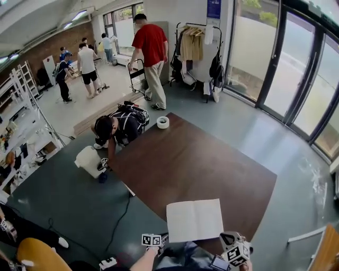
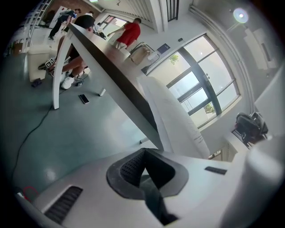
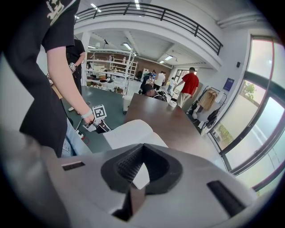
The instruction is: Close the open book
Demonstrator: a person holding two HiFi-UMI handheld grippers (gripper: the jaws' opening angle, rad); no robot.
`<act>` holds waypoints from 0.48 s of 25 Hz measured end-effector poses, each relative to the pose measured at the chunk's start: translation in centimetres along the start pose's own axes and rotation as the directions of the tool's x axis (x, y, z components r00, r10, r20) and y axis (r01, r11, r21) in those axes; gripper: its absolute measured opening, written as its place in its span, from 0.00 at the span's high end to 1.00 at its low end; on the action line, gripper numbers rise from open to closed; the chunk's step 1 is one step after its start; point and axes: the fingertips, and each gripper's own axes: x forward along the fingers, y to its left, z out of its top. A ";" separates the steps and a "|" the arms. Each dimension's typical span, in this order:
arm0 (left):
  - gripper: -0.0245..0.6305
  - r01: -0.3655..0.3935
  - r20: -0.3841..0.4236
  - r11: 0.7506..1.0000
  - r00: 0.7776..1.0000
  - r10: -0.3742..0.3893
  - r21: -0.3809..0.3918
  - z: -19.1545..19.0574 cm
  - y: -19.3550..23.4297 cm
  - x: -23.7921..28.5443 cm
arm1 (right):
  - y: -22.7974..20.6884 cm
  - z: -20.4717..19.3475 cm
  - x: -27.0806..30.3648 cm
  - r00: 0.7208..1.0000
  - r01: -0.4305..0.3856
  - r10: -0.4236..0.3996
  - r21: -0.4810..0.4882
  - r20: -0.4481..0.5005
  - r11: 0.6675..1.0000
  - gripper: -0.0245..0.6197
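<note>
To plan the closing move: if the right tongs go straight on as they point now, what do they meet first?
Probably the open book: its white pages lie just ahead of the right tongs, on the table. Depth is hard to judge.

No legible text or numbers; blue wall sign (image 1: 214, 8) too small, shirt print (image 3: 57, 6) only partial.

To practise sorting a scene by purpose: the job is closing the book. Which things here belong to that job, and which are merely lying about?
Belongs to the job: open book; left tool; right tool; table under the book.

Just lying about: tape roll; clothes rack.
</note>
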 end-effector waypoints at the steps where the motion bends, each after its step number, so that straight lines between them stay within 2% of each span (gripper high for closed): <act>1: 0.96 0.016 0.004 1.000 1.000 -0.016 0.001 0.1 -0.1 0.3 | 0.0 -0.1 0.1 1.000 0.003 -0.003 0.000 -0.002 1.000 0.98; 8: 0.96 0.126 0.035 0.992 0.991 -0.126 0.002 0.9 -1.2 1.7 | 0.2 -0.1 0.4 1.000 0.010 -0.010 0.008 0.004 1.000 0.98; 12: 0.96 0.170 0.056 0.985 0.984 -0.167 -0.036 1.3 -2.3 1.4 | -0.1 0.3 0.3 1.000 0.006 -0.006 0.010 0.014 1.000 0.98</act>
